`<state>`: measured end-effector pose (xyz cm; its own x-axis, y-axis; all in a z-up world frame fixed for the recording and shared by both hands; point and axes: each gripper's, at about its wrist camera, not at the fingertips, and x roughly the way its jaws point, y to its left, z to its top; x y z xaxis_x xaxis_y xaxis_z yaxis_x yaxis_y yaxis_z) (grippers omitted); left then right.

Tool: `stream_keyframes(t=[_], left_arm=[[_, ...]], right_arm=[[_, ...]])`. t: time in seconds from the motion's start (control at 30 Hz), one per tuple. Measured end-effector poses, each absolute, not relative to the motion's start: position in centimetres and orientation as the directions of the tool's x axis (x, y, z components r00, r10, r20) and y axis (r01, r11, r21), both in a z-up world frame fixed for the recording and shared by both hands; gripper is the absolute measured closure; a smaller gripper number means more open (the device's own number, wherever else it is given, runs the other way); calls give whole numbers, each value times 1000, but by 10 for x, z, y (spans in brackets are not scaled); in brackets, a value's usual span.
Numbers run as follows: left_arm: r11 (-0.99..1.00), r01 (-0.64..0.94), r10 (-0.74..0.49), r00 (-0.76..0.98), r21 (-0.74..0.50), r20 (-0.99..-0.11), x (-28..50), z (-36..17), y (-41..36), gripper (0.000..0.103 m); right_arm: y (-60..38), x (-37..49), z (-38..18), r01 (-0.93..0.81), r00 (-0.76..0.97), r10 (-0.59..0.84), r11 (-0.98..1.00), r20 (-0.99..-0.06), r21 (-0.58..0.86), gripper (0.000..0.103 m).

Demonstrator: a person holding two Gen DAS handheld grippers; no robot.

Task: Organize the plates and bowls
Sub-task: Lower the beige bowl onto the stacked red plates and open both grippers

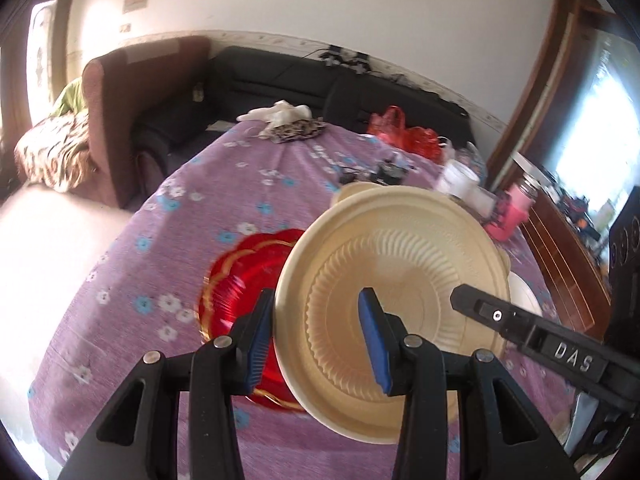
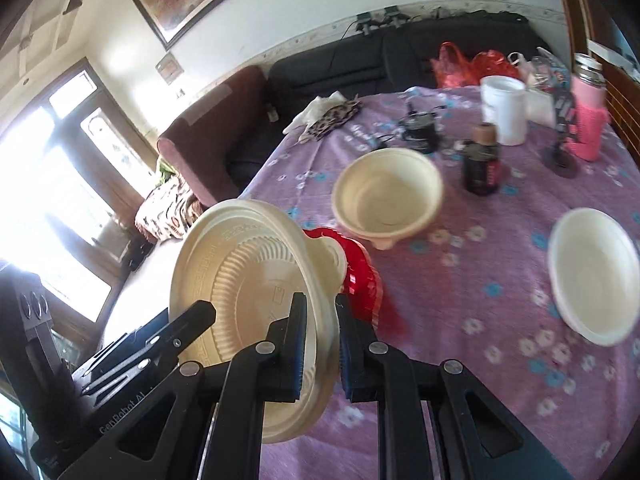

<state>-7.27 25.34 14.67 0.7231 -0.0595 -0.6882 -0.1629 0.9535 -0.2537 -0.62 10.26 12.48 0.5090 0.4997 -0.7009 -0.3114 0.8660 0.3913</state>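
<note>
Both grippers point down at a slant over the worktop (image 2: 500,280) and share one load, a cream ribbed plate (image 1: 400,264) held on edge above the cloth. The left gripper (image 1: 316,344) grasps it with one blue pad behind the rim and the other against its fluted face. The right gripper (image 2: 320,348) is clenched on the plate's thin rim, jaws nearly together. In the left view the right gripper's black finger reaches in from the right; in the right view the left gripper shows at lower left. The left view gives the plate's concave face, with a red plate (image 1: 240,288), scalloped and gold-edged, lying on the cloth just behind it. The right view gives the plate's embossed back and much that the left view hides or barely shows: a deep cream bowl (image 2: 388,196) standing upright, a shallow white bowl (image 2: 592,272) near the right edge, a dark bottle (image 2: 482,160) and a white cup (image 2: 504,108). The cloth is purple with small white and blue flowers.
</note>
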Motion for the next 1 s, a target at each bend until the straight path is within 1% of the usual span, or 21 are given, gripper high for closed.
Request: stream_keyframes(t=[0.33,0.53,0.63,0.77,0.8,0.83,0.87,0.9,0.93,0.97,1.0], left_arm=[[928,-238,-59,665,-287,-745,-36,111,295,62],[921,-251,-64,654,-297,-754,-30,98,301,62],[916,-264,-60,653,-301,-755,-29,95,304,62],[914,-273,-49,661,-300,-749,-29,95,308,58],[915,-270,-48,664,-299,-746,-30,97,308,54],[916,-267,-47,670,-299,-741,-31,99,308,46],[916,-266,-46,674,-301,-737,-33,100,308,42],[915,-266,-44,682,-304,-730,-35,102,309,37],[915,-266,-40,691,-305,-722,-38,105,309,37],[915,-264,-39,696,-306,-717,-40,107,309,36],[914,-263,-40,702,-310,-711,-43,110,309,35]], right_arm=[[148,34,93,-320,448,457,885,-768,340,87],[157,47,76,-307,418,445,890,-792,338,87],[158,50,69,-289,398,457,885,-795,364,87],[159,52,64,-272,396,458,886,-796,375,86],[159,52,64,-270,406,450,891,-796,365,85],[158,52,65,-269,417,441,895,-795,356,80],[157,51,67,-266,431,433,899,-792,347,68],[157,49,69,-266,443,429,901,-787,342,61],[155,47,72,-267,458,428,902,-779,339,52],[154,44,77,-272,475,427,903,-770,333,48],[153,41,80,-276,489,424,904,-762,326,48]])
